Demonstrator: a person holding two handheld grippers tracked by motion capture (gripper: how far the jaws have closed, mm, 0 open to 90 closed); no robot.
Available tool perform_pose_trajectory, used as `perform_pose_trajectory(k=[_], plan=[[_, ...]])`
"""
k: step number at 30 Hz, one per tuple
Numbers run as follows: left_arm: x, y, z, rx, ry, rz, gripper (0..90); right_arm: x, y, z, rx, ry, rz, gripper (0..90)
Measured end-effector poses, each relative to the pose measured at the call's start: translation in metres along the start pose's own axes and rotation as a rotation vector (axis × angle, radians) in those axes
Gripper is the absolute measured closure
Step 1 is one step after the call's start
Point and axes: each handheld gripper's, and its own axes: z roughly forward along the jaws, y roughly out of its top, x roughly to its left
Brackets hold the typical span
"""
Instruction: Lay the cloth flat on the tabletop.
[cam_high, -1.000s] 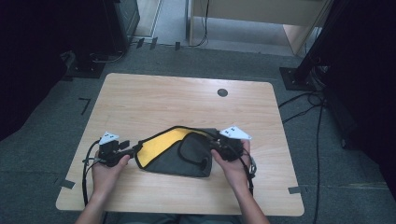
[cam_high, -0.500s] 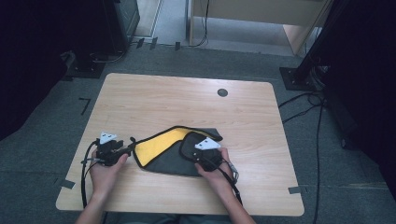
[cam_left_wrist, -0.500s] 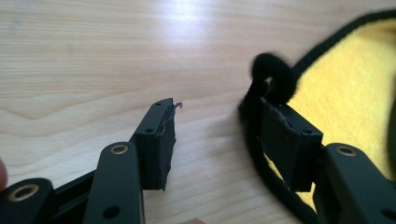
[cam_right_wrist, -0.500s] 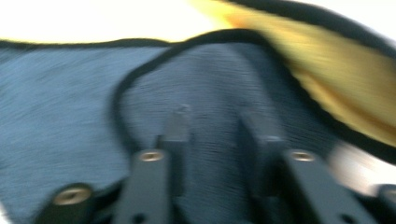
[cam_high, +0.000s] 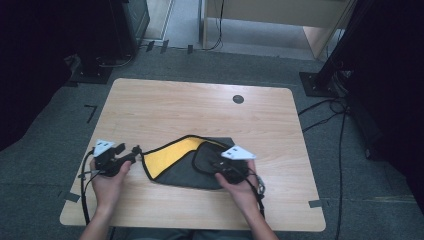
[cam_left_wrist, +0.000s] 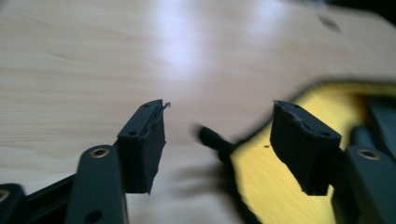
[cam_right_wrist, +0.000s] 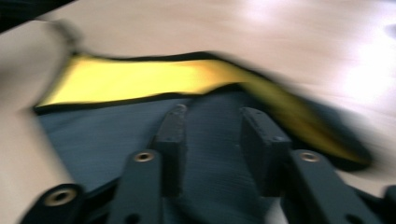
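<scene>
The cloth, dark grey with a yellow lining, lies flat on our table. Our right gripper hovers over its grey fold, jaws just reopened, gripping nothing. Our left gripper straddles its corner, jaws just widened, apart from it.

The high view looks forward and down from above the person's side, taking in the whole table. Each gripper view sits low and close, looking along its own jaws. All three views share the yellow-lined cloth.
</scene>
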Motion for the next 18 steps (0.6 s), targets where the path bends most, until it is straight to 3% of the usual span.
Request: perform_pose_trajectory(k=[2, 4, 7, 10, 13, 16, 18], plan=[[-0.010, -0.007, 0.012, 0.058, 0.030, 0.055, 33.8, 0.020, -0.001, 0.021, 0.051, 0.016, -0.061, 53.0], [-0.013, -0.012, 0.022, 0.097, 0.047, 0.069, 35.3, 0.031, -0.005, 0.037, 0.109, 0.012, -0.094, 51.8], [-0.011, -0.016, 0.026, 0.125, 0.076, 0.077, 40.0, 0.036, -0.015, 0.056, 0.192, -0.075, -0.165, 55.8], [-0.009, -0.016, 0.025, 0.119, 0.090, 0.071, 44.0, 0.025, -0.016, 0.050, 0.168, -0.090, -0.115, 83.8], [-0.012, -0.018, 0.026, 0.114, 0.109, 0.100, 44.8, 0.005, -0.014, 0.036, 0.141, -0.091, -0.029, 87.5], [-0.015, -0.019, 0.027, 0.112, 0.131, 0.130, 44.5, -0.025, -0.014, 0.011, 0.079, -0.177, 0.046, 87.5], [-0.016, -0.020, 0.027, 0.112, 0.136, 0.141, 44.2, -0.054, -0.019, -0.012, 0.042, -0.275, 0.121, 87.5]])
